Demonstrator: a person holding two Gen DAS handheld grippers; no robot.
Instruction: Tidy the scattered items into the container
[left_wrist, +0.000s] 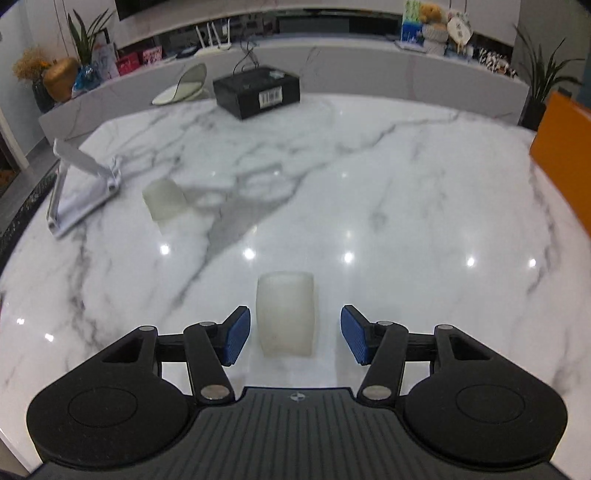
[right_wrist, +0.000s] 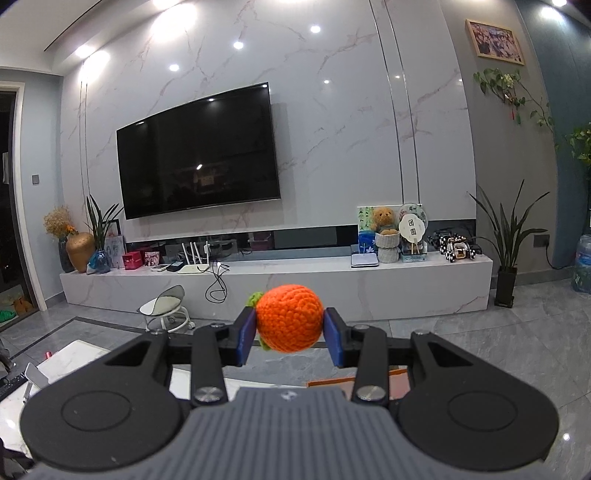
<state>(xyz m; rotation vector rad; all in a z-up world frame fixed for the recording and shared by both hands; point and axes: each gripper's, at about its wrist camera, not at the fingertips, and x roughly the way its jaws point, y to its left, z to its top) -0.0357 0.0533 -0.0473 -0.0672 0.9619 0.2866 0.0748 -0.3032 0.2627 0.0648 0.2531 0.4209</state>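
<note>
In the left wrist view a translucent whitish cup (left_wrist: 286, 314) lies on its side on the marble table (left_wrist: 406, 206), between the blue pads of my left gripper (left_wrist: 295, 334). The pads stand apart from the cup, with a gap on each side, so this gripper is open. A second translucent cup (left_wrist: 164, 199) lies further off at the left. In the right wrist view my right gripper (right_wrist: 290, 336) is shut on an orange crocheted fruit (right_wrist: 289, 318) with green leaves, held up in the air facing the TV wall. An orange container's edge (left_wrist: 565, 147) shows at the right.
A black box (left_wrist: 256, 90) with a barcode sits at the table's far side. A white folding stand (left_wrist: 79, 184) rests at the left edge. Beyond the table are a small white stool (right_wrist: 166, 306), a marble TV bench (right_wrist: 277, 284) and potted plants (right_wrist: 508, 240).
</note>
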